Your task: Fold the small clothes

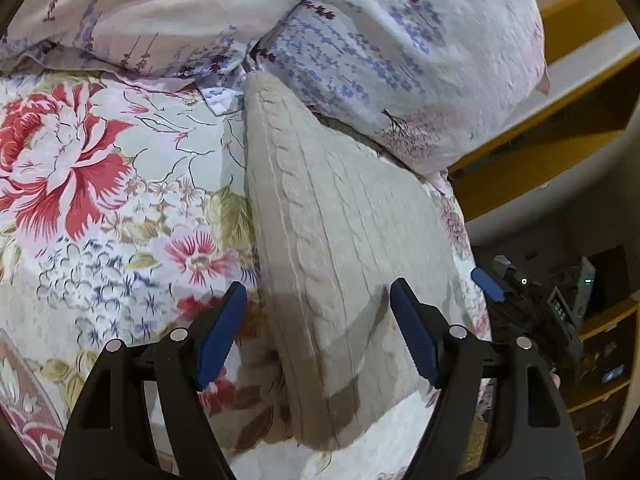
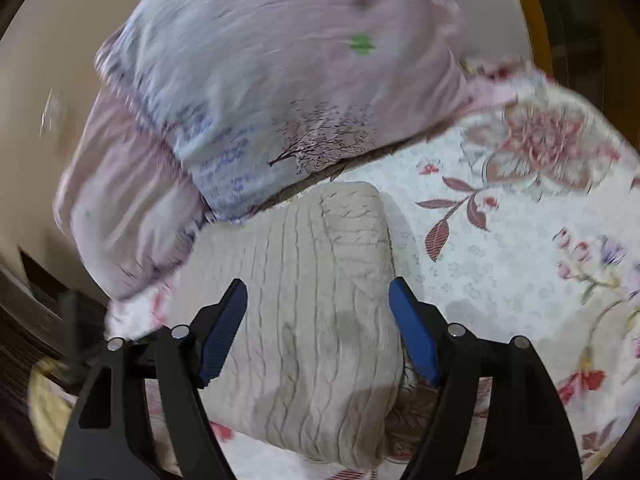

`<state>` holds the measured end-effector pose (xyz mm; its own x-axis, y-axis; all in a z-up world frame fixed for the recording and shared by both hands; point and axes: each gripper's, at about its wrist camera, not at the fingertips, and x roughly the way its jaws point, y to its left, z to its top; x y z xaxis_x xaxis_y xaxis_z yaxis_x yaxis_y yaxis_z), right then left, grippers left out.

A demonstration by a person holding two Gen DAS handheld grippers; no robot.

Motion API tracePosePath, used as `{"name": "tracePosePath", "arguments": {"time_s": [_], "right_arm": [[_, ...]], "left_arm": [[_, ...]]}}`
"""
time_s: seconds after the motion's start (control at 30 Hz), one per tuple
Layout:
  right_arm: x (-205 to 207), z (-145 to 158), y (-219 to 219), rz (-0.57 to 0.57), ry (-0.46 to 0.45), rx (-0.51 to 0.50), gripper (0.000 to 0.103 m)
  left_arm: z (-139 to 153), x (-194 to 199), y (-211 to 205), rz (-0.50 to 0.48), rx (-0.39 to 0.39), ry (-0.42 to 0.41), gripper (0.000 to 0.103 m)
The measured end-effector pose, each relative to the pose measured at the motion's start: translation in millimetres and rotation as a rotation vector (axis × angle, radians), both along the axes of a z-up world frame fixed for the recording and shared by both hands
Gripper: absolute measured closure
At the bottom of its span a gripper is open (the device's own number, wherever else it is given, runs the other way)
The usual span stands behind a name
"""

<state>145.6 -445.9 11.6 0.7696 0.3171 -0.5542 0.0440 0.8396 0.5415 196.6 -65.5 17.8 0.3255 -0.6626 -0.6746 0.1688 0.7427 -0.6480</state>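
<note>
A beige cable-knit garment [image 1: 340, 240] lies folded on a floral bedsheet [image 1: 100, 200], its far end against a pillow. My left gripper [image 1: 318, 300] is open and empty, hovering just above the garment's near end. In the right wrist view the same garment [image 2: 312, 300] lies below my right gripper [image 2: 318, 300], which is open and empty, its blue pads astride the knit without gripping it. The right gripper [image 1: 532, 300] also shows in the left wrist view, at the bed's right edge.
Two lavender-print pillows [image 1: 400, 52] [image 1: 140, 12] lie at the head of the bed, one touching the garment. Wooden shelving [image 1: 560, 152] stands past the bed's right edge. The flowered sheet [image 2: 520, 240] spreads to the right of the garment.
</note>
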Motion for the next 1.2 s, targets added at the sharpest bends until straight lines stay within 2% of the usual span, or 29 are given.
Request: {"name": "tracePosePath", "arguments": {"time_s": [0.17,0.4,0.6,0.67,0.8,0.83,0.9,0.93,0.97,1.1,1.2], "right_arm": [[28.9,-17.1,-24.2,0.014,0.11,0.127,0.03],[58.1,-37.8,-25.2,0.077,0.208,0.172,0.03],[69.4,-45.1,-16.9,0.157,0.216,0.217,0.031],[72.0,-46.1,-10.5,0.194,0.217,0.231,0.036],[75.2,-44.6,-0.7,0.225,0.209,0.213,0.036],[75.5,-45.0,1.1,0.228,0.203,0.216,0.037],[75.8,-47.3,3.4,0.232,0.196,0.226,0.047],[76.0,-50.9,6.2,0.239,0.204,0.244,0.055],[76.8,-53.1,8.2,0.235,0.2,0.263,0.065],[69.4,-51.8,7.3,0.233,0.163,0.325,0.071],[57.8,-36.7,14.4,0.239,0.106,0.328,0.073]], "left_arm": [[-7.8,20.5,3.0,0.007,-0.06,0.061,0.028],[-18.0,37.1,-1.7,-0.009,-0.124,0.116,0.028],[-23.3,49.4,-11.5,-0.018,-0.149,0.124,0.029],[-24.3,53.4,-14.6,-0.017,-0.155,0.12,0.029],[-24.3,58.8,-22.5,-0.021,-0.144,0.108,0.029],[-24.4,59.3,-24.1,-0.02,-0.142,0.104,0.029],[-23.5,59.2,-28.5,-0.015,-0.133,0.092,0.029],[-23.1,59.1,-29.8,-0.016,-0.129,0.088,0.031],[-24.0,59.5,-33.8,-0.022,-0.127,0.09,0.039],[-20.7,58.0,-35.4,-0.029,-0.159,0.071,0.062],[-10.7,54.7,-30.7,-0.055,-0.199,0.057,0.065]]}}
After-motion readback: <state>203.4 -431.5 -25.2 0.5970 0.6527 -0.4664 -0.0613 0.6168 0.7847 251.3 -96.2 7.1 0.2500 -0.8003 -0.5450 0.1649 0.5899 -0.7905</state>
